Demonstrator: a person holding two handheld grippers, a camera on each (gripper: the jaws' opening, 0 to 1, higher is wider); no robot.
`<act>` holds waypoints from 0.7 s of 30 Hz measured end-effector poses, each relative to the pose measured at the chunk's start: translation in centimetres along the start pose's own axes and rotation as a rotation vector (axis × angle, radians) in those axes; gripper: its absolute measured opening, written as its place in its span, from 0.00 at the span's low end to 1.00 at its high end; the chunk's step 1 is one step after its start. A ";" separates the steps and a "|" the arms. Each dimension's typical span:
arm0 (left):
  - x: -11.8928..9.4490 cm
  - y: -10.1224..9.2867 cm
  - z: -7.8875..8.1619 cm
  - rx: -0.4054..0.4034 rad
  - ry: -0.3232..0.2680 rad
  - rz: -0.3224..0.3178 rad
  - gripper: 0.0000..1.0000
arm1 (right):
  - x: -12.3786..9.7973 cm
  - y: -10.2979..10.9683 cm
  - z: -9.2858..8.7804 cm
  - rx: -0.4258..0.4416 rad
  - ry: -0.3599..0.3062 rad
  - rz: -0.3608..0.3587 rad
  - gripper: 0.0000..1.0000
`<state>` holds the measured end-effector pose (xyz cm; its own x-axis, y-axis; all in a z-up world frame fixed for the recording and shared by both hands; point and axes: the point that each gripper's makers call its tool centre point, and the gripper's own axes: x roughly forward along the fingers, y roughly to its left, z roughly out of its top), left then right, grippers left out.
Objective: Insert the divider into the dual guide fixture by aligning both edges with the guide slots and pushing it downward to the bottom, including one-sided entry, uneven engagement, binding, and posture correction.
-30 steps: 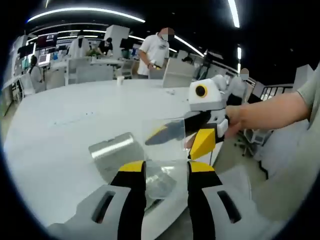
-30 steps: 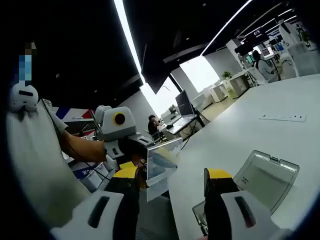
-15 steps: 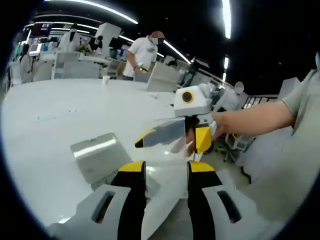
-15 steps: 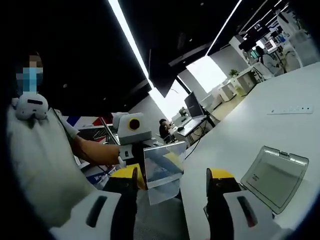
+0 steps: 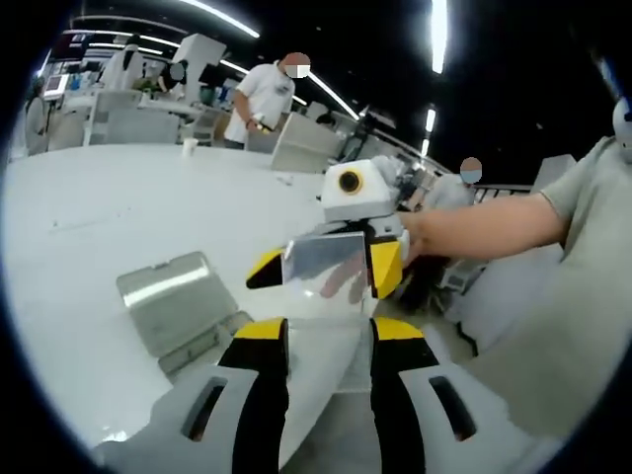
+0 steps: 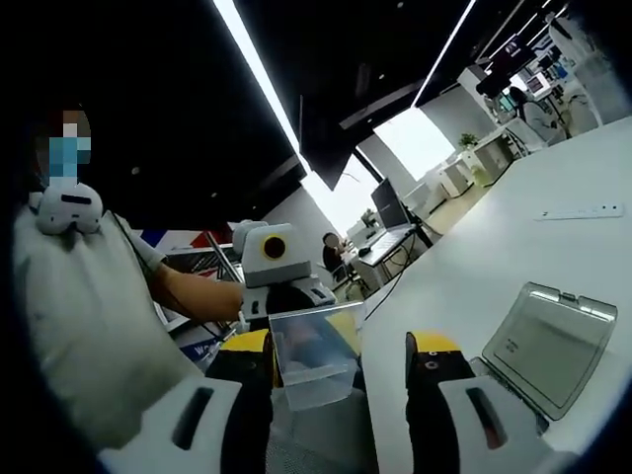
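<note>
A clear plastic divider (image 5: pixel 323 269) hangs in the air off the table's edge. My left gripper (image 5: pixel 328 341) is shut on its near end, the sheet spanning the gap between the jaws. In the right gripper view the divider (image 6: pixel 311 357) stands between the jaws of my right gripper (image 6: pixel 338 357), which are spread wider than the sheet and open. The right gripper (image 5: pixel 341 259) faces me in the left gripper view, its yellow tips on either side of the sheet. The grey translucent guide fixture (image 5: pixel 176 299) lies flat on the white table (image 5: pixel 89 207), apart from both grippers.
The fixture (image 6: pixel 549 340) shows low and to the right over the table edge (image 6: pixel 395 296). A person's arm (image 5: pixel 484 222) and grey shirt hold the grippers. Desks, monitors and standing people fill the far background.
The two grippers have closed in on each other. The divider, earlier off to the left of the right jaws, now stands between them. Both cameras have shifted.
</note>
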<state>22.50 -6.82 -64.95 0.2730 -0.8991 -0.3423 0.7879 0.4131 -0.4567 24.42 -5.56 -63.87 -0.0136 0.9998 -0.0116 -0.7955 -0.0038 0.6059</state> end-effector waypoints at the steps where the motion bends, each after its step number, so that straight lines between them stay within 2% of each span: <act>1: 0.0 0.0 0.0 -0.002 0.000 -0.003 0.29 | 0.0 0.0 -0.1 -0.002 0.002 0.001 0.48; 12: 0.2 -0.4 -0.5 -0.020 0.001 -0.038 0.29 | 0.0 0.3 -0.6 0.015 0.005 0.029 0.46; 21: 0.2 -0.2 -0.5 -0.032 -0.005 -0.040 0.29 | 0.3 0.8 -0.8 0.022 0.007 0.055 0.37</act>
<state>22.11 -7.01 -65.36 0.2443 -0.9158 -0.3187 0.7803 0.3808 -0.4961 23.24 -5.26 -64.03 -0.0608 0.9980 0.0169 -0.7801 -0.0580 0.6229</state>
